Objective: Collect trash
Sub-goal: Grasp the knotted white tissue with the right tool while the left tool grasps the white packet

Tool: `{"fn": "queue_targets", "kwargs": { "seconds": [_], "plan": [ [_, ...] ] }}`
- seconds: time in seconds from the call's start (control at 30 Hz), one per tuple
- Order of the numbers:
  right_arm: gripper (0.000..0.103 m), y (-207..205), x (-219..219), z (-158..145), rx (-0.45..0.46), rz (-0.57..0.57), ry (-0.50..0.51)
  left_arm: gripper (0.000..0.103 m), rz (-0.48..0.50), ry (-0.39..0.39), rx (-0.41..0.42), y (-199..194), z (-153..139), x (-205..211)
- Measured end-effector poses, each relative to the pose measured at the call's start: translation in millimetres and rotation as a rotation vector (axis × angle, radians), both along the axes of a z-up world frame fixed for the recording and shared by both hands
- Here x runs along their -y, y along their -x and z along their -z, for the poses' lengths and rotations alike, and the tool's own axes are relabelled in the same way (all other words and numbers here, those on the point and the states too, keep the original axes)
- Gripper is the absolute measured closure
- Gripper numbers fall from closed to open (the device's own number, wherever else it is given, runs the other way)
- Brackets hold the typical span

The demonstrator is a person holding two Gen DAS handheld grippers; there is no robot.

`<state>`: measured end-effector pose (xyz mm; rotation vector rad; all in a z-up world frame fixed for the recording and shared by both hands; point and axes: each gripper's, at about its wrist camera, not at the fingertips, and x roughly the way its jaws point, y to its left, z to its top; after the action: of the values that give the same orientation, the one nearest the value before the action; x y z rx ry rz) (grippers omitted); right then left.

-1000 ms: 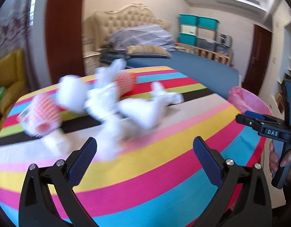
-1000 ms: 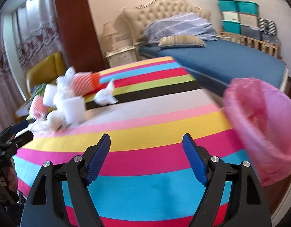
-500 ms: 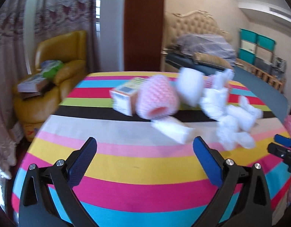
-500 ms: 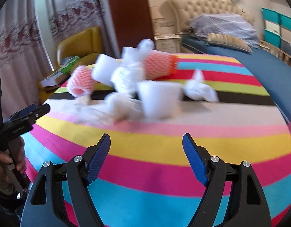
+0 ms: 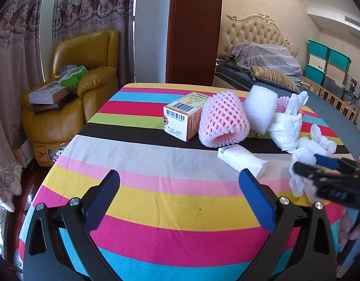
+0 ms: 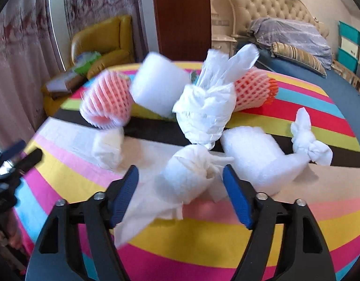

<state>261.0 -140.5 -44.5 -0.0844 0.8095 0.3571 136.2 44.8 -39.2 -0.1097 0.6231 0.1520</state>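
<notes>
Right tongs (image 6: 180, 195) spread apart, a wadded tissue (image 6: 187, 175) sitting between the pads, no clamp visible. Left tongs (image 5: 178, 187) spread apart over bare striped table (image 5: 156, 201); trash pile ahead-right of them: pink foam net (image 5: 223, 121), small carton (image 5: 185, 116).

- A crumpled tissue wad (image 6: 187, 178) lies on the table (image 6: 203, 238) between my right gripper's (image 6: 180, 192) spread fingers.
- Behind it stands a knotted bag (image 6: 207, 114), a foam roll (image 6: 156, 86) to its left.
- A foam net sleeve (image 5: 223, 120) lies left of that roll, a carton (image 5: 183, 116) further left.
- My left gripper (image 5: 178, 189) hovers before them.
</notes>
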Motion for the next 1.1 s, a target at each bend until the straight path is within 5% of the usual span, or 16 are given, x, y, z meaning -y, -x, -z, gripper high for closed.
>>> {"fn": "queue_targets", "kwargs": {
  "seconds": [0.2, 0.57, 0.77, 0.87, 1.1],
  "plan": [
    [0.068, 7.2, 14.7, 8.3, -0.025, -0.017, -0.022, 0.005, 0.040, 0.043, -0.021, -15.9, 3.9, 7.4],
    [0.070, 41.0, 46.3, -5.7, 0.054, -0.059, -0.065, 0.006, 0.109, 0.032, -0.134, -80.8, 19.5, 71.0],
    [0.070, 47.5, 61.7, -9.1, 0.063, -0.064, -0.100, 0.042, 0.088, 0.046, -0.251, -111.8, 41.4, 80.8],
    [0.070, 49.9, 62.2, -9.7, 0.066, -0.073, -0.105, 0.064, 0.117, 0.044, -0.231, -107.4, 40.1, 84.1],
    [0.070, 55.7, 55.2, -6.2, 0.061, -0.094, -0.111, 0.071, 0.193, 0.027, -0.156, -76.0, 34.4, 95.6]
  ]
}}
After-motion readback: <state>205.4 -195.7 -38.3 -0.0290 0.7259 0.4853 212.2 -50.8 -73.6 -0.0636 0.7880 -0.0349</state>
